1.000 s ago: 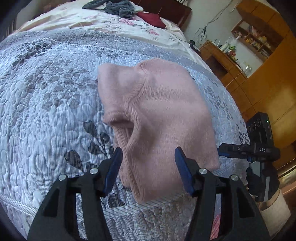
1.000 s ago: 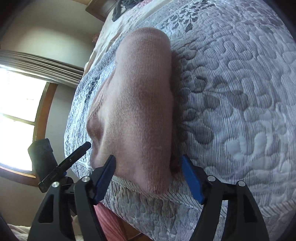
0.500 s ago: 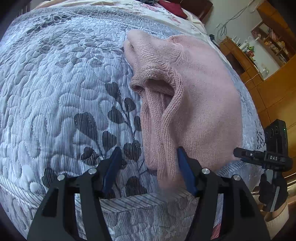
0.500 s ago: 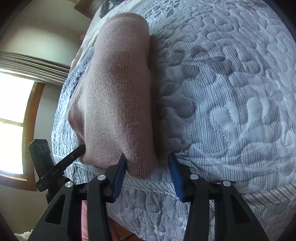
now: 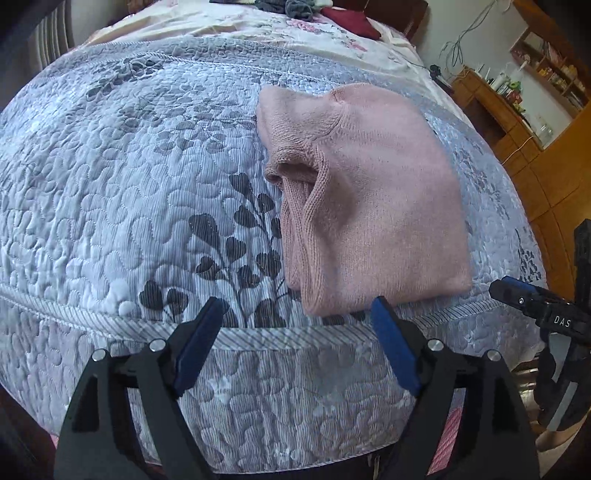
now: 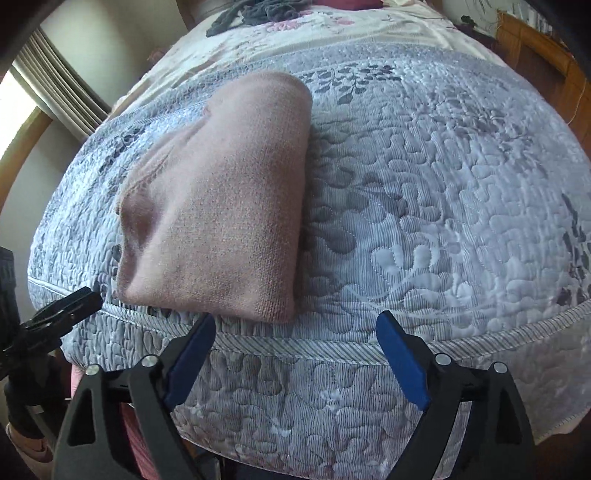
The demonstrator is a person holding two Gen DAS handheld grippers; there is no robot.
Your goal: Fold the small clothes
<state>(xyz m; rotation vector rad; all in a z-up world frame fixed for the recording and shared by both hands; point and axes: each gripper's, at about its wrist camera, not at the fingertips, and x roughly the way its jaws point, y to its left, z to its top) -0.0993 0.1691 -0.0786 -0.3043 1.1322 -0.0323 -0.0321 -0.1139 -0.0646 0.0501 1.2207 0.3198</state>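
A bedroom: a bed covered by a grey-and-white quilted bedspread with a dark leaf print (image 5: 155, 206) fills both views, with a floral sheet and a heap of dark clothes (image 5: 295, 7) at its far end and wooden shelving (image 5: 535, 92) to the right.

The pink knitted garment (image 5: 373, 206) lies on the bedspread close to the near edge, just beyond the piped seam. It is folded into a compact, roughly rectangular bundle. In the left wrist view, its left side shows stacked layers and a ribbed opening; in the right wrist view its right side is a smooth closed fold.

The left hand-held gripper (image 5: 295, 345) is spread wide, holds nothing, and stands clear of the garment's near edge. The right hand-held gripper (image 6: 295, 356) is likewise spread and empty, just short of the garment's near right corner.

Judgement: folding of this item appears complete or nearly so; the bundle rests unaided. Remaining work may be a final smoothing of the loose left layers, or moving on to another garment.
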